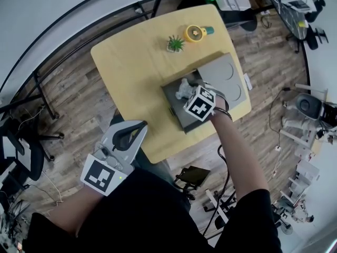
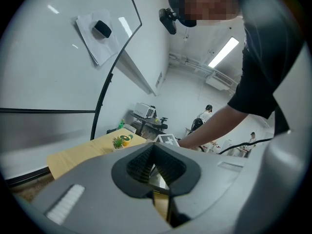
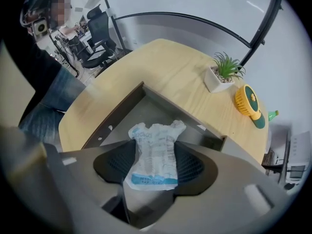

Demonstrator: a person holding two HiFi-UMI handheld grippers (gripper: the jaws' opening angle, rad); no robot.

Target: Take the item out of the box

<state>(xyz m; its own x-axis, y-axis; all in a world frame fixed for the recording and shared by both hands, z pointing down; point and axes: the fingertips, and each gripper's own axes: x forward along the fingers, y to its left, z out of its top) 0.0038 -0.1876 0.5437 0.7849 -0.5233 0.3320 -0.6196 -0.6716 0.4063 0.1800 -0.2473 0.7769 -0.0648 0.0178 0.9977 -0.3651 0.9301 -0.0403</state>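
Observation:
A grey box stands open on the wooden table, its lid lying flat behind it. My right gripper reaches down into the box. In the right gripper view the box's wall runs in front, and a crumpled white plastic packet with blue print sits pinched at its middle between the two dark pads of the right gripper. The packet shows as a pale lump above the box floor. My left gripper hangs at the table's near edge, jaws together, empty.
A small potted plant and a round yellow fan stand at the table's far side, well apart from the box. Office chairs, cables and desks surround the table on the wooden floor.

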